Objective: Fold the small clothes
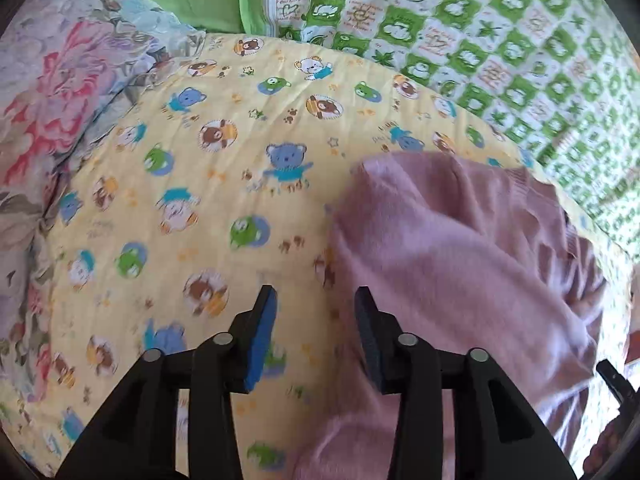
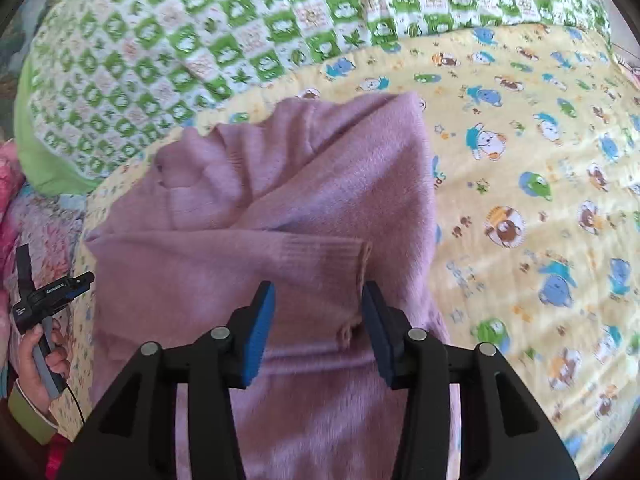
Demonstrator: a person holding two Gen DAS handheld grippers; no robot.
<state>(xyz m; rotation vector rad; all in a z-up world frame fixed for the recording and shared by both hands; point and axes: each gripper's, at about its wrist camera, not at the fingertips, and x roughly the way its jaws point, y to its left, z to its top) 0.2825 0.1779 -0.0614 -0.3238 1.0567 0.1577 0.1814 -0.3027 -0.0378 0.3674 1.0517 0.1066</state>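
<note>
A pink knitted sweater [image 2: 280,208] lay spread on a yellow quilt printed with cartoon bears [image 1: 192,184], partly folded: 1 sleeve with a ribbed cuff [image 2: 320,252] was laid across the body, and the upper part was bunched in soft ridges toward the collar. Behind the yellow quilt sat a green-and-white checked blanket [image 2: 168,40], and a floral bedcover in pink and grey [image 1: 48,92] lay along the side.

The left gripper [image 1: 316,300] hung above the quilt at the sweater's edge, its 2 fingers spread apart with nothing between them — the blue pad [image 1: 266,328] of 1 finger faced inward over bare yellow cloth, while the other finger stood over the pink knit.

The right gripper [image 2: 318,296] hovered over the middle of the sweater, just short of the cuff, jaws likewise apart and gripping nothing. Whether either one touched the fabric could not be told.

In the right wrist view, the other gripper showed at the far edge, held in the person's hand [image 2: 38,360] — beside the sweater, off its hem.
</note>
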